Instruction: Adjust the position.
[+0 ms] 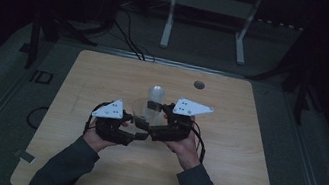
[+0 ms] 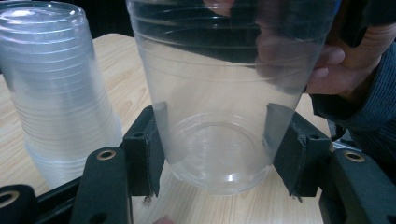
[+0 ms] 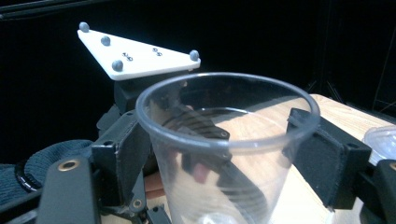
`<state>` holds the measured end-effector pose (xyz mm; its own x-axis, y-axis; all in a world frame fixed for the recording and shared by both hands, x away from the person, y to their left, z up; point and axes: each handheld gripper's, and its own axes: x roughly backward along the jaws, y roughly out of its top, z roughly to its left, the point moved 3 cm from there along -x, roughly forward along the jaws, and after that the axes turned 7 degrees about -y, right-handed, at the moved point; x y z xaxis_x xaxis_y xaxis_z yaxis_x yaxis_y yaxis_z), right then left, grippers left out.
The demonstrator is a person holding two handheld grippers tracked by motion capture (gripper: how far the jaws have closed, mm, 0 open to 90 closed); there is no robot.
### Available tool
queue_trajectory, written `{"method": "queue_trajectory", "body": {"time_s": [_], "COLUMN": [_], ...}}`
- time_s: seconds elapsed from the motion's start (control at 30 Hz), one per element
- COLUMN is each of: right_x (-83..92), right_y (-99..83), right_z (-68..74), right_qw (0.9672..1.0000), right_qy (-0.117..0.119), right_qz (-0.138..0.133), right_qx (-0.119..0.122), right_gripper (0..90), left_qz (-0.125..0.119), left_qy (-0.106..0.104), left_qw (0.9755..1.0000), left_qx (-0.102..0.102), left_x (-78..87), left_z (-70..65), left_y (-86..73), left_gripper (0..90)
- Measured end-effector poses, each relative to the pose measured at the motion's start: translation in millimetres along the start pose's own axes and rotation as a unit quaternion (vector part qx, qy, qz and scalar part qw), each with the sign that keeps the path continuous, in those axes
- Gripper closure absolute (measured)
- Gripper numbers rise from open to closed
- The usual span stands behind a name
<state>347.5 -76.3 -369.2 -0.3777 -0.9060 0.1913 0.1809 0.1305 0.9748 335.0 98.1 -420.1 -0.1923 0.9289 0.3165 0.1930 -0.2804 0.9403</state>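
Observation:
A clear plastic cup (image 1: 145, 112) (image 2: 219, 116) (image 3: 224, 140) stands upright at the middle of the wooden table (image 1: 218, 182), between both grippers. My left gripper (image 1: 138, 130) (image 2: 217, 158) is shut on its lower wall, one pad on each side just above the base. My right gripper (image 1: 154, 116) (image 3: 224, 154) comes from the other side, and its pads lie against the cup's wall right under the rim. A stack of clear cups (image 1: 155, 93) (image 2: 56, 93) stands upside down just behind the held cup.
A small round hole (image 1: 198, 84) sits near the table's far edge. Beyond the table there are a white frame (image 1: 209, 9) and dark stands with cables on the floor. The room is dim.

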Motion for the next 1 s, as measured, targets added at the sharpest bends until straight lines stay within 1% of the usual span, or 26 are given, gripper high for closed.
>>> {"method": "queue_trajectory", "body": {"time_s": [0.23, 0.33, 0.53, 0.67, 1.0], "right_x": [0.9, 0.9, 1.2, 1.2, 2.4], "right_y": [0.3, 0.2, 0.4, -0.2, -0.6], "right_z": [0.2, 0.3, -0.1, 0.3, 0.0], "right_qw": [1.0, 0.9999, 0.9999, 0.9999, 0.9999], "right_qy": [0.0, -0.003, -0.001, -0.002, -0.006], "right_qz": [0.001, 0.003, 0.004, 0.005, 0.005], "right_qx": [0.006, 0.011, 0.01, 0.014, 0.013], "right_gripper": [26.4, 26.2, 26.1, 28.2, 28.8], "left_qz": [0.003, 0.006, 0.007, 0.008, 0.006], "left_qy": [-0.002, -0.001, -0.001, -0.001, 0.003], "left_qw": [1.0, 1.0, 0.9999, 0.9999, 1.0], "left_qx": [-0.005, -0.006, -0.009, -0.009, -0.006], "left_x": [0.0, 0.0, -0.2, -0.5, 0.0], "left_z": [-0.6, -0.6, -0.9, -0.8, -0.7], "left_y": [-0.2, -0.4, -0.5, -1.1, -0.5], "left_gripper": [40.9, 41.0, 41.0, 40.7, 35.1]}}
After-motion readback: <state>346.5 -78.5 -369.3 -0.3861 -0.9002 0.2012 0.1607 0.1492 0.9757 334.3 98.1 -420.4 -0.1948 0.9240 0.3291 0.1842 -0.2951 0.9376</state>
